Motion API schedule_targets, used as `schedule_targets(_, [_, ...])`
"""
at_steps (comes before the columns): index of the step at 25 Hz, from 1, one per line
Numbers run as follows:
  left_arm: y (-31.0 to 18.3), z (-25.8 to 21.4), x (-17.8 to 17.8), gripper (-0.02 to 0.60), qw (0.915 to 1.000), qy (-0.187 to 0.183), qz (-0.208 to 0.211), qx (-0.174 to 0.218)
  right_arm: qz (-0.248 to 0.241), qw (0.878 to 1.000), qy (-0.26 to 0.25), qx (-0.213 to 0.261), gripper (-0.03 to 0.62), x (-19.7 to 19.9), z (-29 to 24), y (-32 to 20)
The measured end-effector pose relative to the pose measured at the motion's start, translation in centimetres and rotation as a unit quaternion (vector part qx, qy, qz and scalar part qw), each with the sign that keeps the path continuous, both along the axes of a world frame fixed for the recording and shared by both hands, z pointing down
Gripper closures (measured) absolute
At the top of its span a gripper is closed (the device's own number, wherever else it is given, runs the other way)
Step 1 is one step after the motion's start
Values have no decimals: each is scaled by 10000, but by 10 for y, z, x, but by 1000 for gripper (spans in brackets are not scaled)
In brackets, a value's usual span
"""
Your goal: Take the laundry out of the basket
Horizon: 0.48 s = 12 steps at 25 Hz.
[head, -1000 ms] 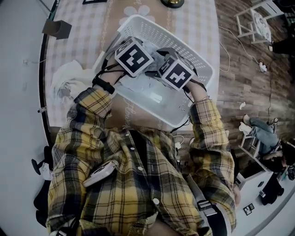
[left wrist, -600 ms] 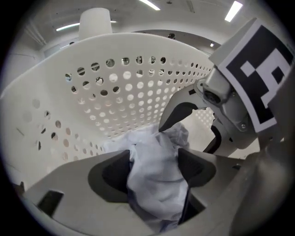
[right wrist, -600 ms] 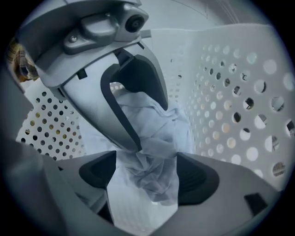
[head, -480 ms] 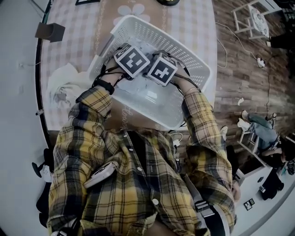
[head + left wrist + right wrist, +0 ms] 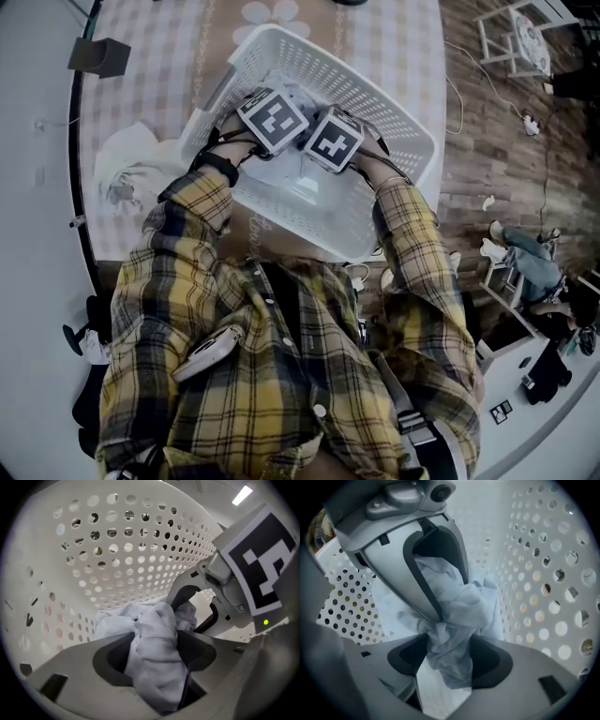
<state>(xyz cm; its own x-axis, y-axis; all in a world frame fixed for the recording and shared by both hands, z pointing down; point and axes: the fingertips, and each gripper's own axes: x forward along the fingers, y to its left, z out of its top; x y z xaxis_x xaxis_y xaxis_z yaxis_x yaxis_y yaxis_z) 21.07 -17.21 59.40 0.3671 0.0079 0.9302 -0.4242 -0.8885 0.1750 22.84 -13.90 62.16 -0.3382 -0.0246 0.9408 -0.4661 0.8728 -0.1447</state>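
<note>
Laundry (image 5: pixel 154 658) lies in basket (image 5: pixel 394 117) on checkered tablecloth (image 5: pixel 150 56).

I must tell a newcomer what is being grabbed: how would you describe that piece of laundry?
On the checked table stands a white perforated basket. Inside lies a crumpled pale cloth, bunched between the jaws of the left gripper and right gripper, which have just been closing. The other white cloth lies outside, on the table beside the basket.

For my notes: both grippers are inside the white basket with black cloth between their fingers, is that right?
Not black: the cloth is white, as both gripper views show. The left gripper and right gripper are inside the white basket, their fingers just closing on it.
</note>
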Motion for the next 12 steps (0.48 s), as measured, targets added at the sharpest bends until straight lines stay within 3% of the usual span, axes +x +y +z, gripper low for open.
schedule_targets(6, [2, 0, -2, 415, 9999, -32, 159, 4, -65, 10000, -2, -41, 462, 0, -1, 1])
schedule_targets(12, [4, -6, 1, 449, 9997, 10, 254, 27, -94, 9996, 245, 131, 497, 12, -6, -5])
